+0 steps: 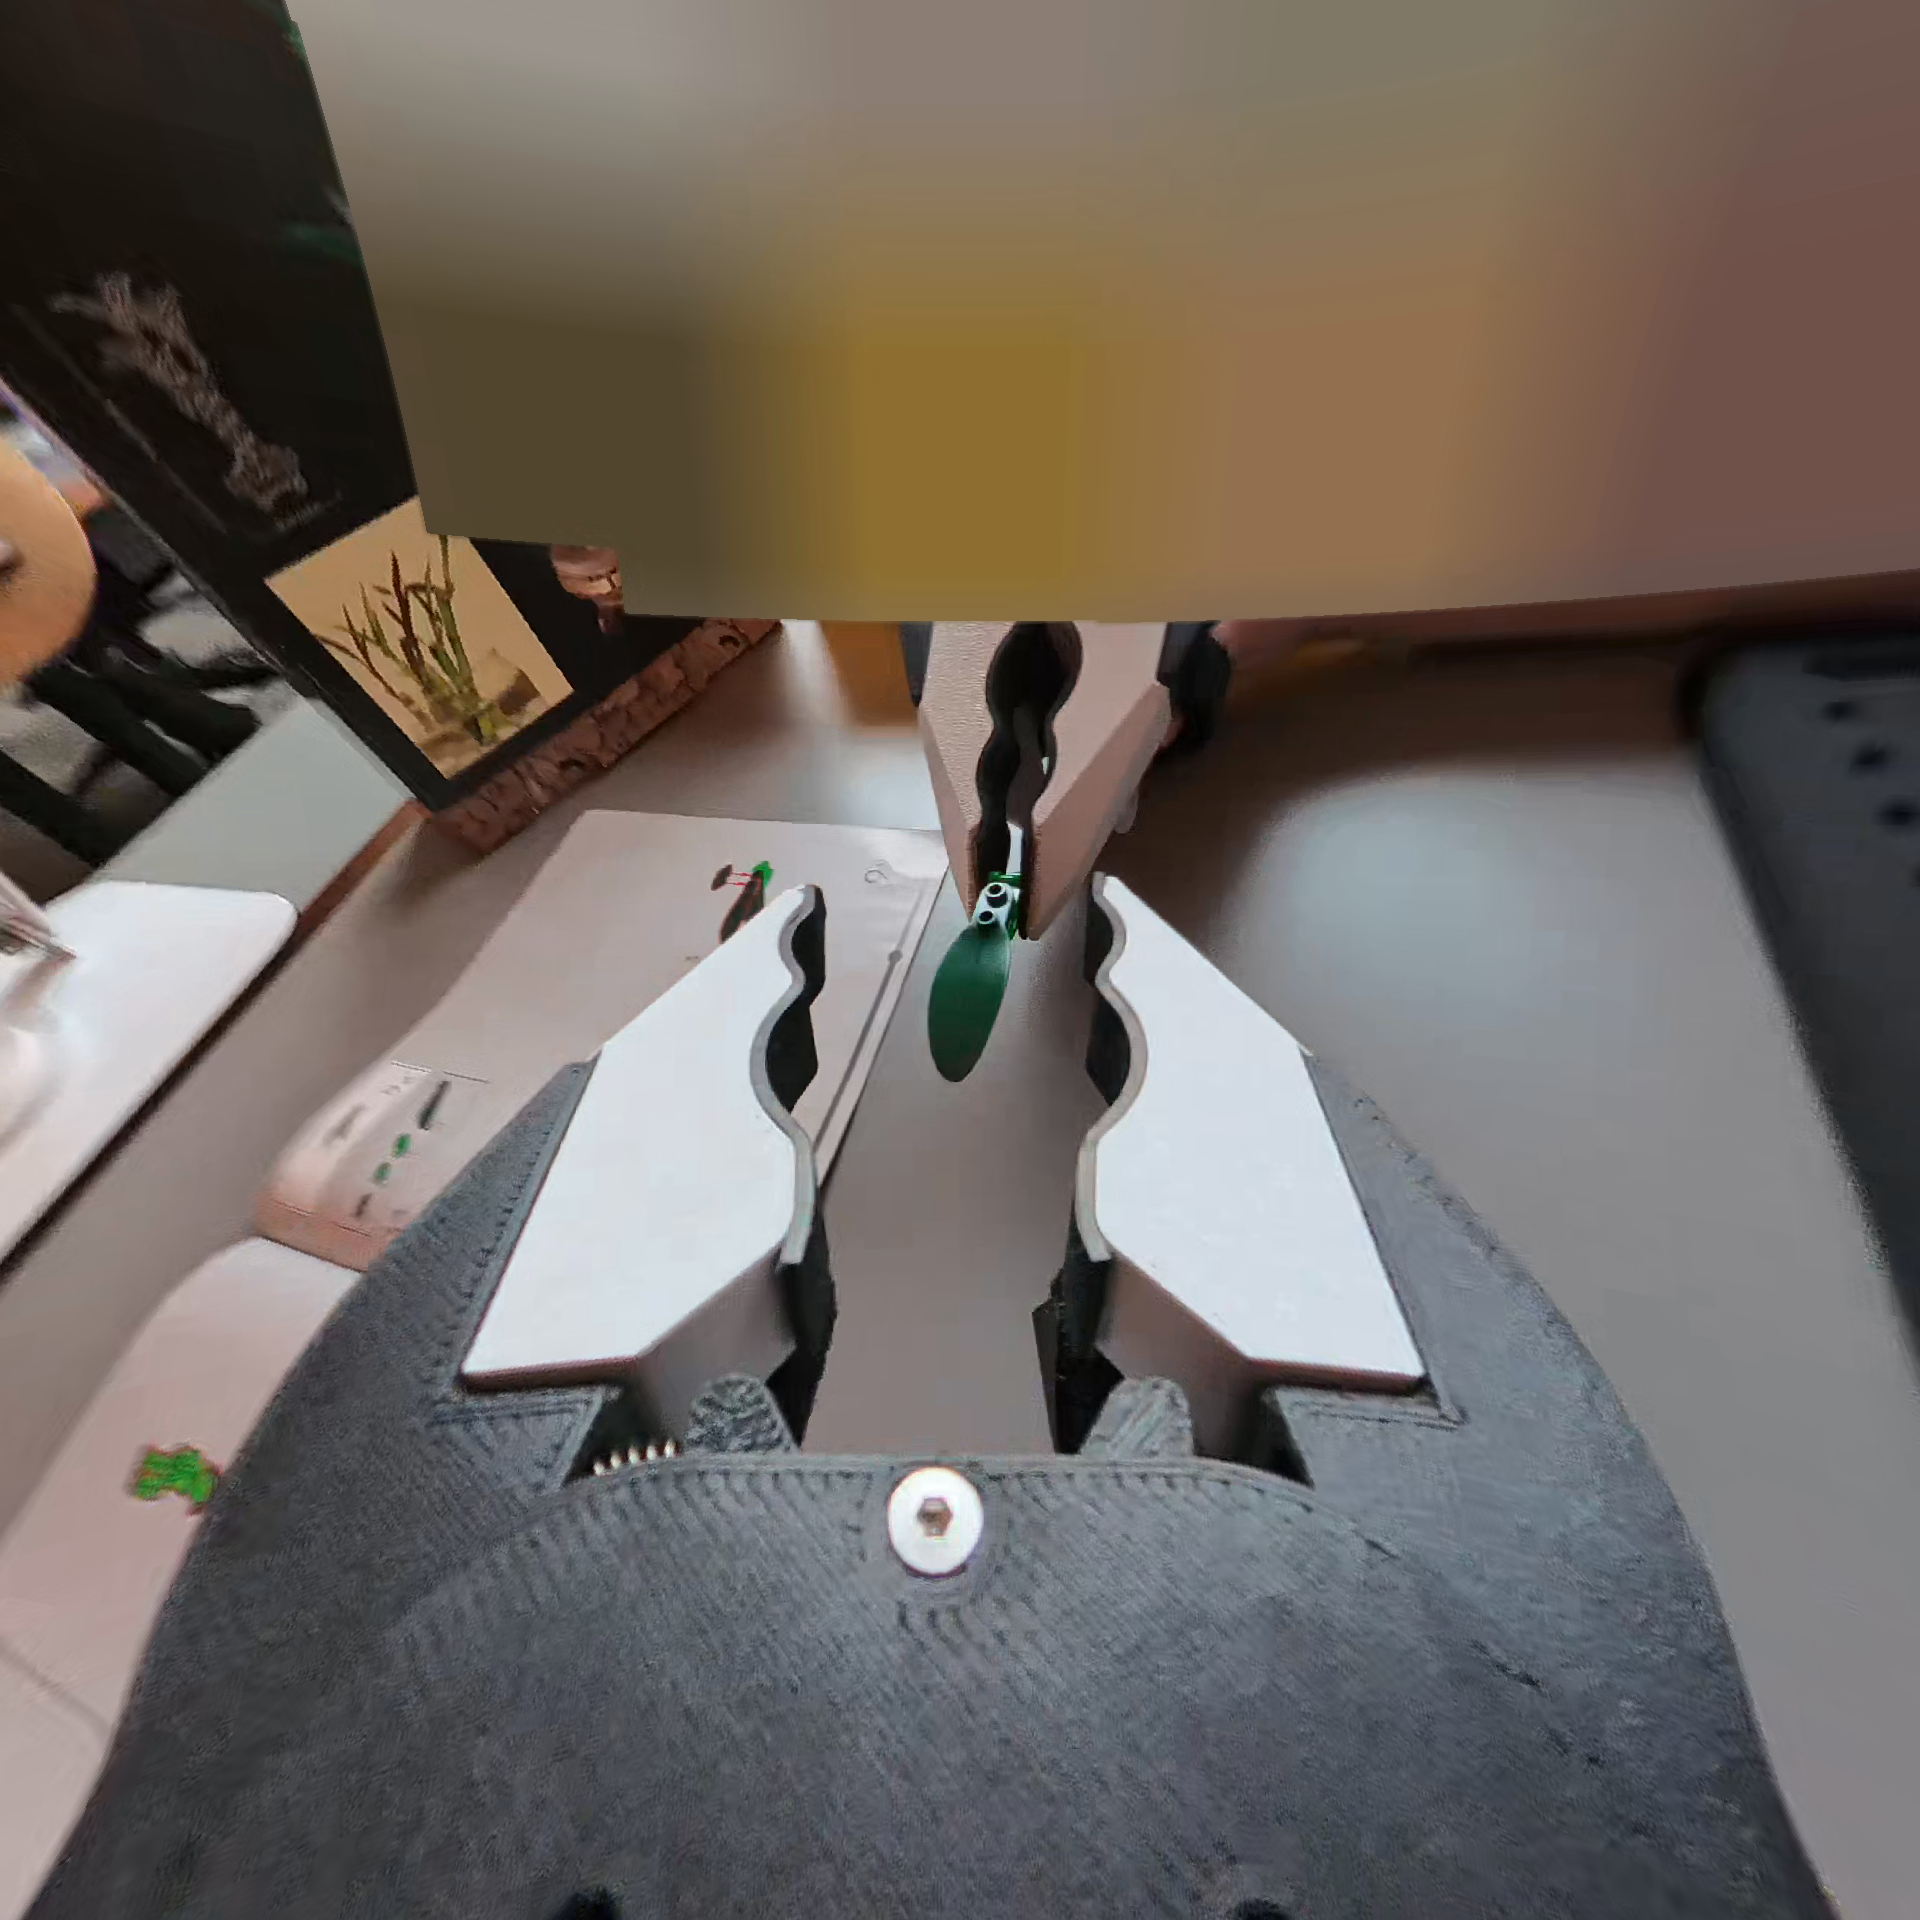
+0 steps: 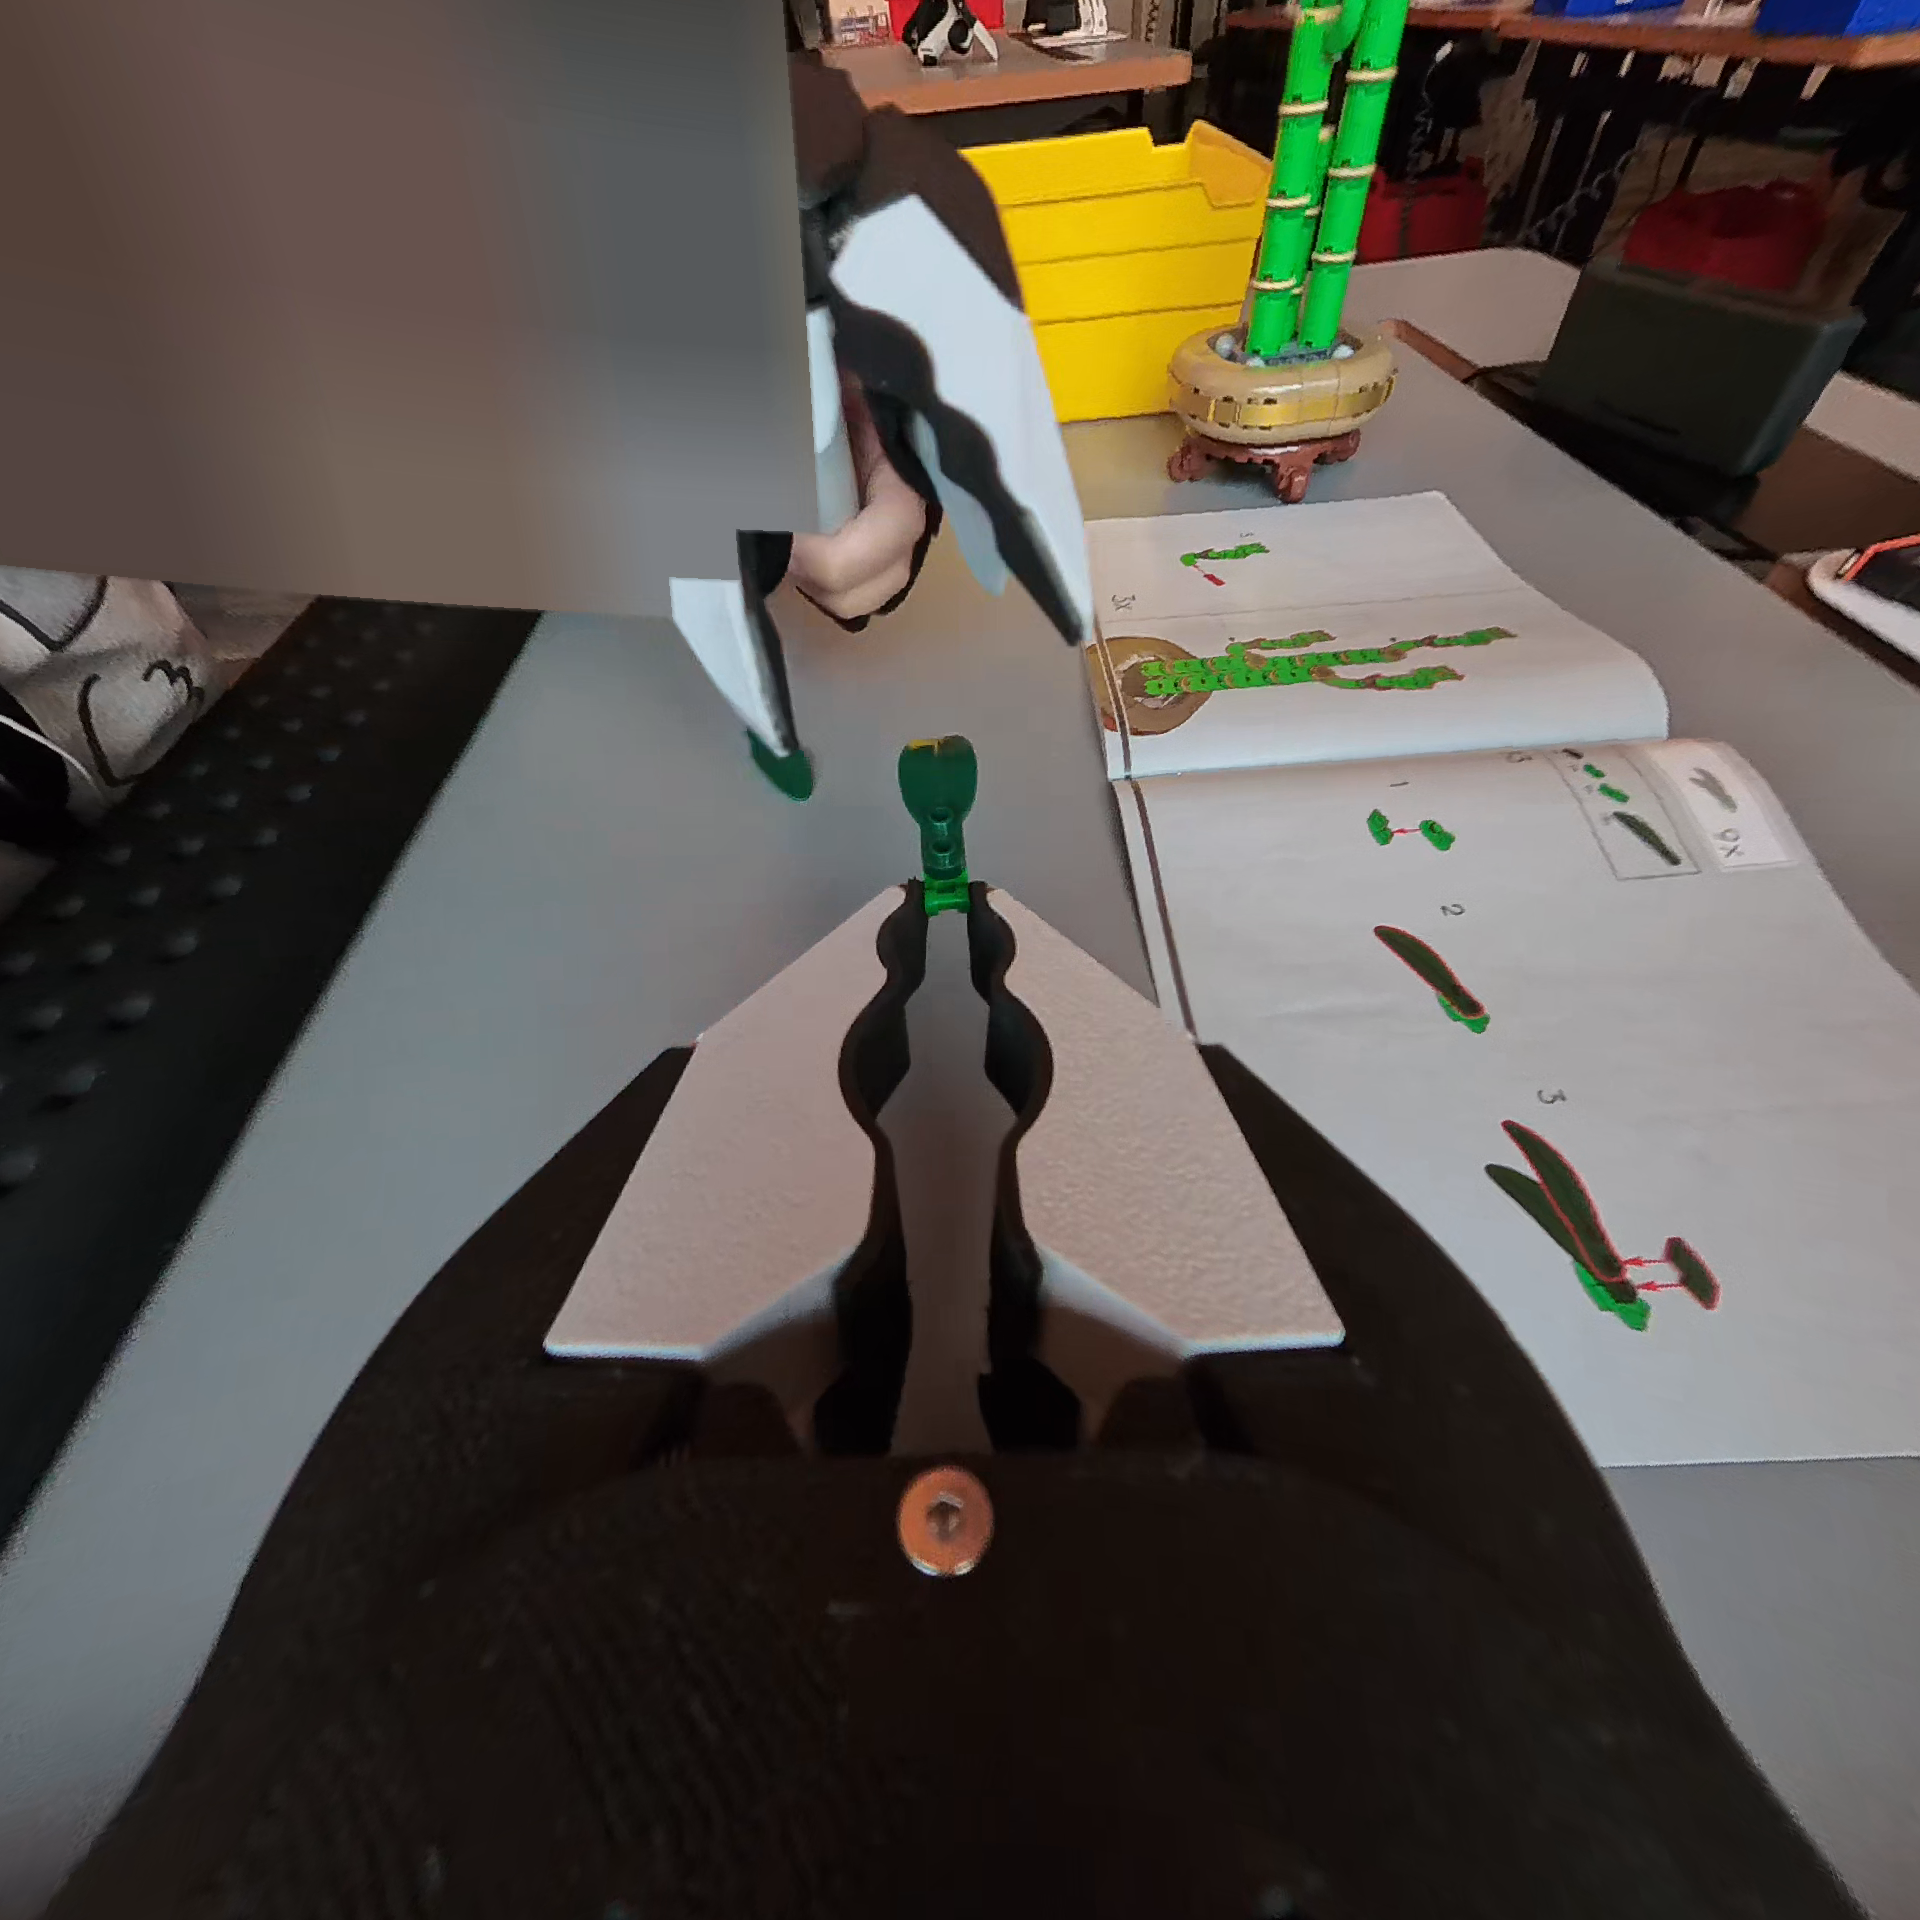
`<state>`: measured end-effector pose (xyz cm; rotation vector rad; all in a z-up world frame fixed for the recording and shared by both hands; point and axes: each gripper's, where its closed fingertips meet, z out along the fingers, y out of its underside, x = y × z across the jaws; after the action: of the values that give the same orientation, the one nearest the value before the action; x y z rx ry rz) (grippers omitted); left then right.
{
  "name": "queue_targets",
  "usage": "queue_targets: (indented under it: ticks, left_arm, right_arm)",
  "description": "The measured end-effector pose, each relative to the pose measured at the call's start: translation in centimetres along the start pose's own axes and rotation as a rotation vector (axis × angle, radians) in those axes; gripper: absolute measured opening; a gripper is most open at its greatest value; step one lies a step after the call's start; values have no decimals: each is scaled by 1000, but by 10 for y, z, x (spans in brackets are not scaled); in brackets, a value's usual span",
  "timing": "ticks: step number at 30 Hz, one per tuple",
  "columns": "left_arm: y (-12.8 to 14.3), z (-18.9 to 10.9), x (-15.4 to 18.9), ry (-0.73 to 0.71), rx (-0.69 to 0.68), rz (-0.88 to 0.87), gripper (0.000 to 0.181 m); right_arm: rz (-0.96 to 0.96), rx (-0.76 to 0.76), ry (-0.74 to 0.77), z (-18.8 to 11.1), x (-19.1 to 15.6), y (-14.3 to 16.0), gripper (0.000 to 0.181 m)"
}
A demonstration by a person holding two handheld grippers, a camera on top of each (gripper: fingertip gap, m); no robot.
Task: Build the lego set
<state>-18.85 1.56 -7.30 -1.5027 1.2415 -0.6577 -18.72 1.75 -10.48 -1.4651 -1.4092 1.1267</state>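
My right gripper (image 2: 943,894) is shut on a small bright green lego piece (image 2: 943,896) that carries a dark green leaf (image 2: 935,774) pointing forward. In the left wrist view the right gripper (image 1: 1003,904) comes in from the top and the leaf (image 1: 971,997) hangs between my left gripper's fingers without touching them. My left gripper (image 1: 956,914) is open and empty around the leaf. It also shows in the right wrist view (image 2: 925,686), open. Another dark green piece (image 2: 784,774) sits at the tip of one left finger (image 2: 743,665); I cannot tell whether they touch.
The open instruction booklet (image 2: 1455,1039) lies on the grey table to the right. A built green bamboo model in a tan pot (image 2: 1283,384) stands behind it, by yellow bins (image 2: 1122,270). A black studded mat (image 2: 208,831), the set's black box (image 1: 312,520) and white trays (image 1: 135,987) flank the work area. The grippers are tip to tip, or close to it.
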Motion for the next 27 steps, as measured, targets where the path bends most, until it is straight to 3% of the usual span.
queue_targets:
  ticks: [4, 14, 24, 27]
  left_arm:
    - [8, 2, 3, 67, -20, -75, 47]
    - [-2, -11, 2, 308, 80, -451, 41]
    - [12, -4, 17, 363, -9, -444, 28]
    - [15, -3, 21, 371, -21, -428, 13]
  right_arm:
    - [-176, -42, 86, 3, 2, 2, 6]
    - [-1070, -90, 442, 8, -8, -20, 6]
    - [-1187, -117, 503, 12, -9, -24, 6]
    - [-1193, -119, 504, 13, -10, -23, 6]
